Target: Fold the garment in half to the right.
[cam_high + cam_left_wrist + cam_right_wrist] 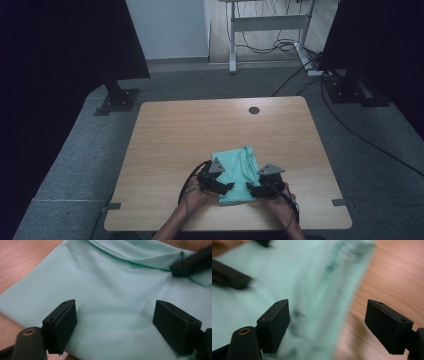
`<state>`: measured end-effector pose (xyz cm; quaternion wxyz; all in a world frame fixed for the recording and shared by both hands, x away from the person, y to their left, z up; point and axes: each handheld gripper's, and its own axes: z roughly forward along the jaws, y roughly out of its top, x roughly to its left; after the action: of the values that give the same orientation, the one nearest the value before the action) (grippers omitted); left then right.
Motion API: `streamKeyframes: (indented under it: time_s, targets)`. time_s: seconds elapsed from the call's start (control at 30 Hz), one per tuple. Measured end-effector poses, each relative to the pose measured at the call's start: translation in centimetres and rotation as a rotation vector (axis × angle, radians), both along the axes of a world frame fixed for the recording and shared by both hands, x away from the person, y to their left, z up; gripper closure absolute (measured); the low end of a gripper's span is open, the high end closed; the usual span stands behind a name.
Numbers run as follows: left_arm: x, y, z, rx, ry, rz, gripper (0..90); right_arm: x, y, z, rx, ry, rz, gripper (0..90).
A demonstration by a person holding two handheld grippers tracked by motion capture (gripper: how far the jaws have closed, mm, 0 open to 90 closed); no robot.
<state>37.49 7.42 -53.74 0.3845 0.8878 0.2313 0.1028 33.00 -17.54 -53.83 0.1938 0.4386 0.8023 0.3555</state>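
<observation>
A folded mint-green cloth (235, 172) lies flat on the wooden table (170, 135), near its front edge. My left gripper (226, 187) sits at the cloth's near left side, open, with smooth green cloth (110, 297) spread beneath its wide-apart jaws and nothing pinched. My right gripper (251, 188) is at the cloth's near right side, open too. Its jaws straddle the cloth's folded right edge (322, 305) and bare wood, gripping nothing. The other gripper's black jaw tip (192, 263) reaches in over the cloth at the upper right of the left gripper view.
A round cable hole (254, 110) is in the table's far side. Dark monitor stands (117, 97) and cables (350, 130) lie on the grey carpet beyond and beside the table. A white desk frame (265, 25) stands at the back.
</observation>
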Motion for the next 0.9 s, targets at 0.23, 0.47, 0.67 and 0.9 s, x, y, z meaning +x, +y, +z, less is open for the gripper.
streamKeyframes:
  time_s: [0.23,0.47,0.67,0.9]
  targets:
    - [0.0,0.0,0.0,0.001,-0.002,0.004,19.2,-0.3,-2.9,0.8,0.02,-0.018,-0.076,19.5]
    - [0.0,0.0,0.0,0.001,-0.001,0.005,19.2,0.4,-0.9,0.9,0.062,-0.035,0.017,16.9]
    - [-0.1,-0.1,0.0,0.002,-0.001,0.011,18.2,1.2,-1.5,0.0,0.044,0.008,-0.021,16.9]
    - [-0.5,-0.3,0.2,0.019,-0.028,0.015,14.9,3.5,-0.6,1.2,0.04,-0.061,-0.041,16.8]
